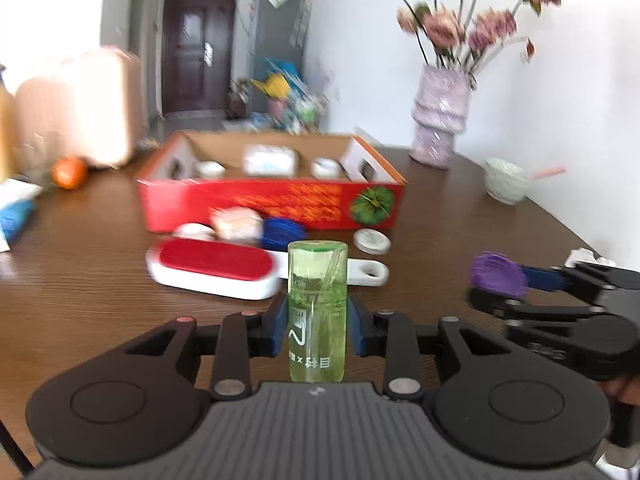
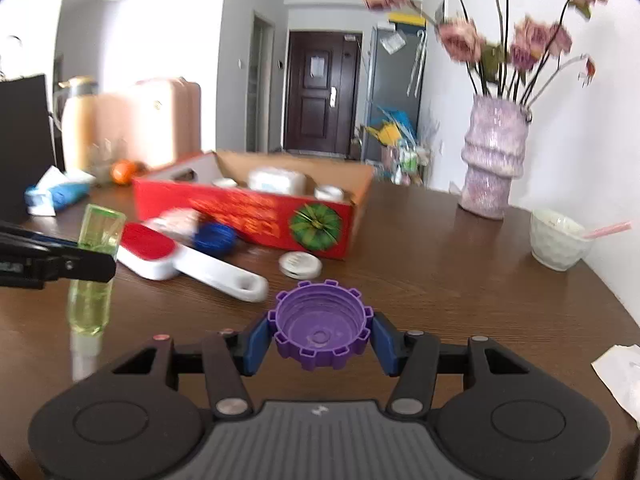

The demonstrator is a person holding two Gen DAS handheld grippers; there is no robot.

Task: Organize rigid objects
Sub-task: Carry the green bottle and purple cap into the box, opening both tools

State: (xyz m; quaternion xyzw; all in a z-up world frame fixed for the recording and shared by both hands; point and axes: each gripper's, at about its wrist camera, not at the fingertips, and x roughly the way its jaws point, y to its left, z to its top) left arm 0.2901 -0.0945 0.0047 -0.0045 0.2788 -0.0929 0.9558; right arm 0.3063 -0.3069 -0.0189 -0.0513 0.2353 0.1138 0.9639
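Between my left gripper's [image 1: 318, 330] pads stands a green bottle [image 1: 317, 308], gripped at mid-height, long axis upright. My right gripper [image 2: 321, 330] is partly closed on a purple cap [image 2: 320, 326], hollow side up. Both loads hang above the table [image 2: 460, 280]. Destination, as I judge it: the red box [image 1: 272, 204], at twelve o'clock from the left gripper and eleven o'clock from the right, its long side facing me. A brush [image 1: 224, 268] lies between bottle and box. My left hand looks nearer.
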